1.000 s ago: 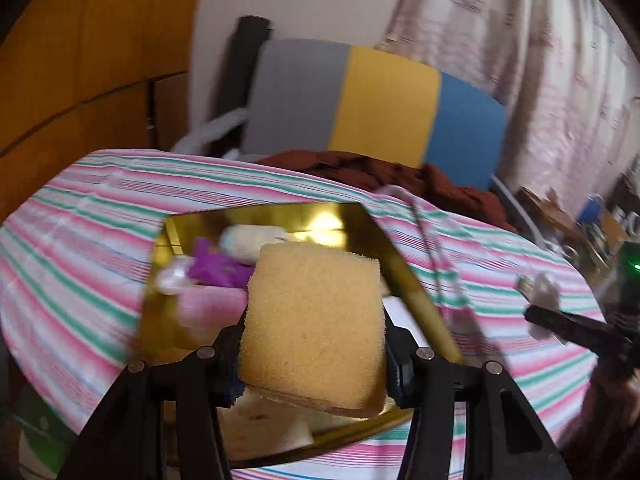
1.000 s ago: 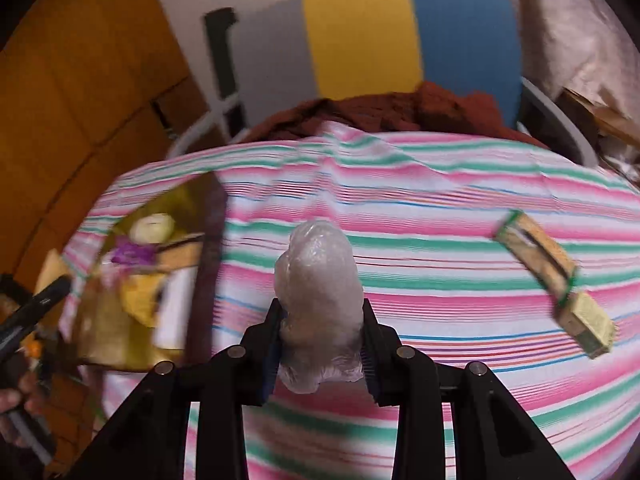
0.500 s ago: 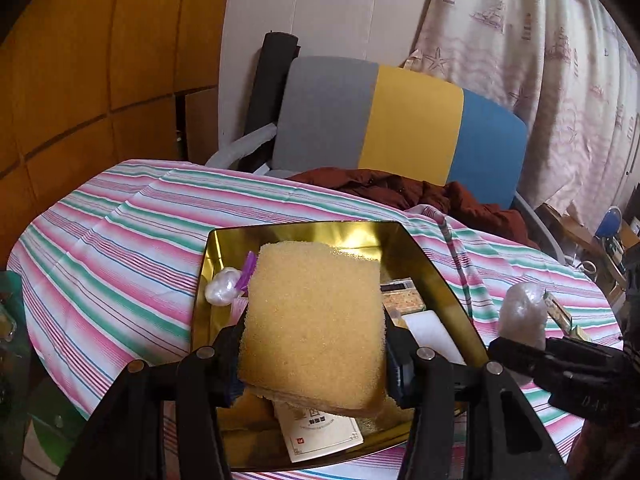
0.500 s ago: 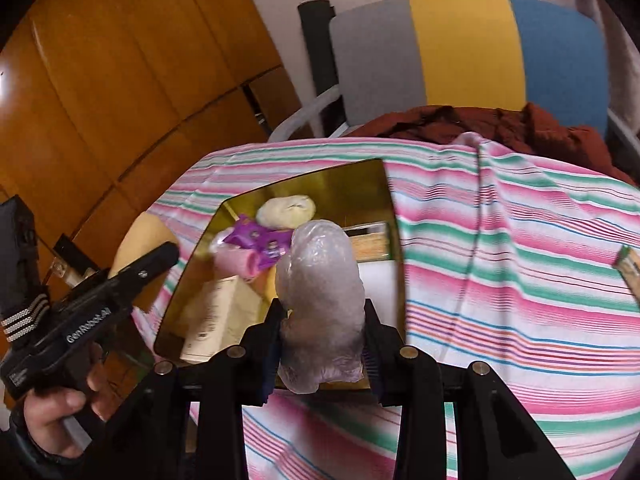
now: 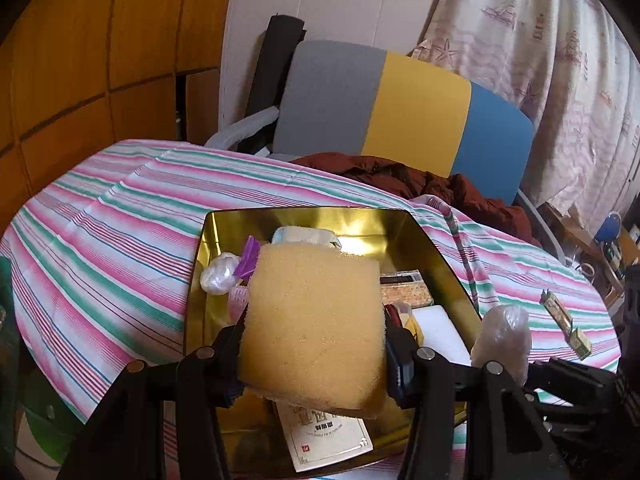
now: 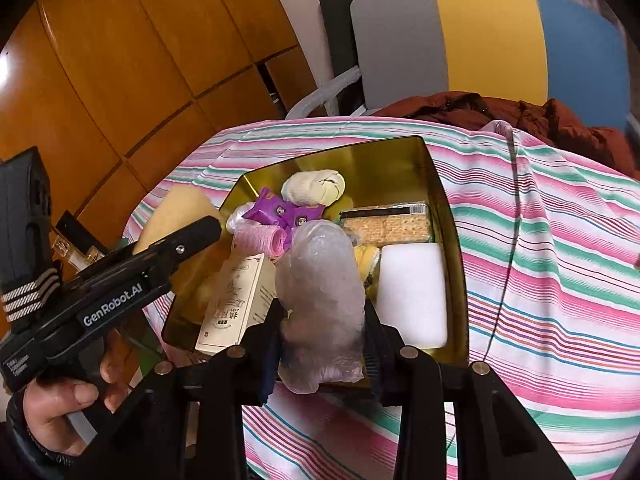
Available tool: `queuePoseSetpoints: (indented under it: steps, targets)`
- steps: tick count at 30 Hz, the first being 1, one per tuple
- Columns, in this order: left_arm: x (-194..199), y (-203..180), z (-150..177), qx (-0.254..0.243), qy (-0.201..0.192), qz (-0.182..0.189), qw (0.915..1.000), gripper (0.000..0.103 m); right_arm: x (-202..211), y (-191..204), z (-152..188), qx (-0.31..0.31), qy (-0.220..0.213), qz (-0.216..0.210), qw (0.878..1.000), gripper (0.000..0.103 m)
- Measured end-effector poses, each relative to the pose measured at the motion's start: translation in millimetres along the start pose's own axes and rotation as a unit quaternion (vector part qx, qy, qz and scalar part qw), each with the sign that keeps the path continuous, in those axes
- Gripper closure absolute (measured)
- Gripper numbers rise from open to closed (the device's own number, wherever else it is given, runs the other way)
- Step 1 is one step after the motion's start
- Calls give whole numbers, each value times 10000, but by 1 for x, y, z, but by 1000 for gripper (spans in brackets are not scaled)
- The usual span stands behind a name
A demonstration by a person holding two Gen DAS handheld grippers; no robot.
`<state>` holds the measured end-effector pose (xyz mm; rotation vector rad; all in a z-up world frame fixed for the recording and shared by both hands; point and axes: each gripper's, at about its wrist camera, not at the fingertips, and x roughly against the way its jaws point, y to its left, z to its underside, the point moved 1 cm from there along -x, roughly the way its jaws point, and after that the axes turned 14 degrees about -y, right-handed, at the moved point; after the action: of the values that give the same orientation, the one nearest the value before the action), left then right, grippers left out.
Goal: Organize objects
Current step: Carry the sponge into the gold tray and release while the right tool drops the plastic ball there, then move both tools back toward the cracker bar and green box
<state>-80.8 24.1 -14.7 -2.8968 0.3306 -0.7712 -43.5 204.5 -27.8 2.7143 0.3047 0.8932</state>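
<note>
- Hand (image 6: 60,404) at the lower left of the right wrist view holds the left gripper (image 5: 316,344), which is clenched on a yellow sponge (image 5: 316,332) above the near left part of the gold tray (image 5: 304,220).
- Tray sits mid-frame on the striped tablecloth (image 5: 120,232), holding a purple wrapper (image 6: 280,212), pink roller (image 6: 260,240), cream box (image 6: 240,300), cracker pack (image 6: 388,224) and white block (image 6: 412,292).
- Right gripper (image 6: 324,344) grasps a crumpled plastic bag (image 6: 320,300) over the tray's near edge.
- Small packet (image 5: 564,324) lies on the cloth at far right of the left wrist view.
</note>
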Motion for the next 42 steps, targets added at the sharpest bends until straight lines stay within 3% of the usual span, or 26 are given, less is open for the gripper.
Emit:
queuePoseSetpoints:
  steps: [6,8,10,11,13,16,23,30,42]
  targets:
    - [-12,11,-14,241,37,118,9996,49,-9,4,-3,-10,25,-54,10000,64]
    - [-18,13,-18,308,88,165,9994,49,-13,5,-4,-23,22,-53,10000,56]
    - [-26,15,-19,381,208,230,9988,49,-16,5,-4,-96,68,-93,9999,39]
    - [-30,15,-20,427,263,266,9984,48,-17,6,-3,-131,65,-144,9998,38]
    - [-37,16,-19,537,346,276,9976,47,-16,7,-1,-98,74,-144,9998,37]
    - [-46,17,-18,705,463,475,9953,31,-17,6,3,-113,133,-154,9997,37]
    - [-43,29,-21,1011,306,313,9939,30,-16,4,10,-160,182,-124,9996,37]
    - [-18,32,-9,571,193,-54,9982,32,-12,3,11,-53,111,19,9999,35]
    - [20,6,3,-172,-108,-108,9997,32,12,4,8,272,-175,315,9990,25]
